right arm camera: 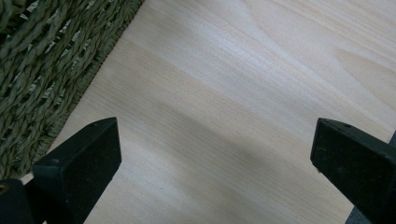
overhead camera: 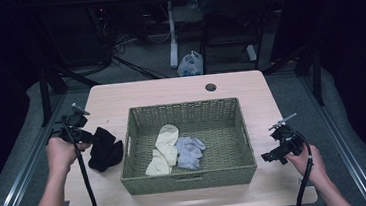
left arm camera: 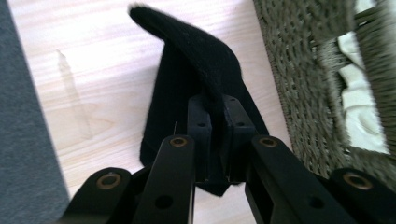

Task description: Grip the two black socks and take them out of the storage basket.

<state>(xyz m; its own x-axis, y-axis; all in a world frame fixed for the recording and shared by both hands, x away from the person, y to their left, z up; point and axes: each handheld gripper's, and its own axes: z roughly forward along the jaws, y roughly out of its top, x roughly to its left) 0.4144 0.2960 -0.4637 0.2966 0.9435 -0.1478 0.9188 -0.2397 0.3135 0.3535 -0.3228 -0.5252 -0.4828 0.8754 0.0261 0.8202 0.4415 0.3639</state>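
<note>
I am clamping my left gripper (overhead camera: 81, 135) on the black sock (overhead camera: 104, 149), which is lying on the wooden table (overhead camera: 170, 90) just beside the left wall of the woven basket (overhead camera: 134, 137). In the left gripper view the two jaws are pressed together with a fold of the black sock (left arm camera: 196, 70) pinched between them, and the rest of the fabric is still spreading flat on the wood, so I am judging the sock gripped but not yet lifted clear.

Moving across, I am seeing a cream sock (overhead camera: 164, 149) and a light grey sock (overhead camera: 191, 151) lying touching each other on the basket floor, toward its near side. Those two I am counting as done. The far half of the basket is holding nothing that I can make out.

On the right, I am holding my right gripper (overhead camera: 280, 149) just beside the basket's right wall, above bare table. Its own view is showing the jaws standing wide apart with only wood grain between them and the basket weave (right arm camera: 42, 60) off at one edge, so that claw is gripping nothing.

By my reckoning the sorting is well along: two socks in, one in hand. What is remaining is raising the black sock over the rim and releasing it inside.
</note>
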